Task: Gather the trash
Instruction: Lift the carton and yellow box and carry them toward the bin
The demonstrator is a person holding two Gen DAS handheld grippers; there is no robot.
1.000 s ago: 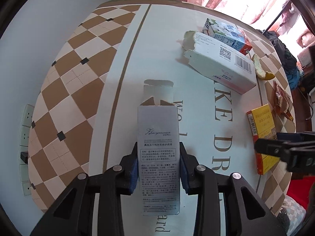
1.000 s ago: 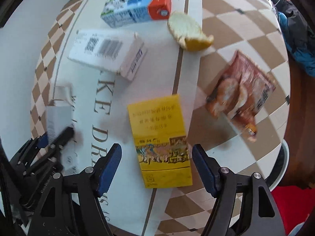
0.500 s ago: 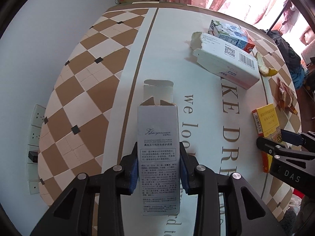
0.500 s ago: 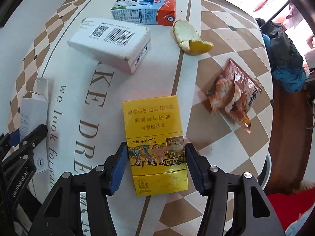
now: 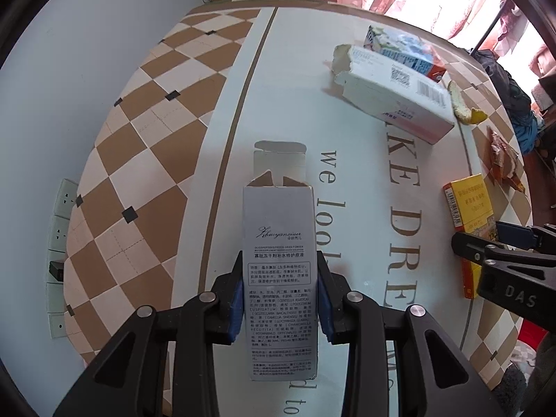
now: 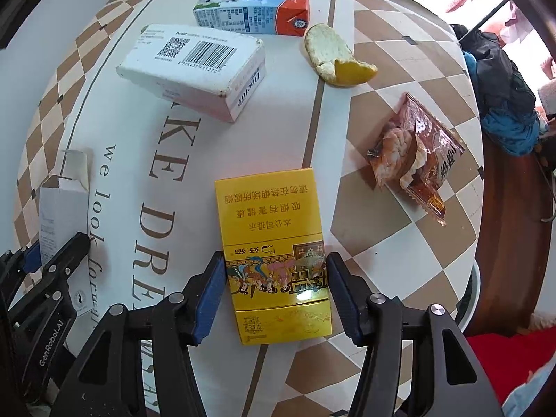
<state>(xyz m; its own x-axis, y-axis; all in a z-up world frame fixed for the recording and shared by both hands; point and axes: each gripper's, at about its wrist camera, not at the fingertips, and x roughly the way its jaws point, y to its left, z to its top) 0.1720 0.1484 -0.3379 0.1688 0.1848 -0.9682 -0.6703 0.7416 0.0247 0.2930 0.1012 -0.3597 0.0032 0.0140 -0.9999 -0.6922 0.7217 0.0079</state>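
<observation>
My left gripper (image 5: 279,299) is shut on a tall grey carton (image 5: 279,243) with its top flaps open, held over the round table (image 5: 166,160). The same carton (image 6: 62,208) shows at the left of the right wrist view. My right gripper (image 6: 276,288) points straight down, and its blue pads (image 6: 212,292) press both long sides of a yellow cigarette pack (image 6: 271,215) lying flat on the table. In the left wrist view that pack (image 5: 469,201) lies at the right, under the right gripper's fingers (image 5: 486,243).
Farther back lie a white barcoded box (image 6: 194,66), a milk carton (image 6: 253,0), a citrus peel (image 6: 333,55) and a brown snack wrapper (image 6: 413,160). The table's rim (image 6: 476,278) runs close on the right. Wall sockets (image 5: 60,229) sit at the left.
My right gripper came in over the yellow pack and its jaws narrowed until the pads met the pack's sides. The left gripper kept its hold on the grey carton and hardly moved.
</observation>
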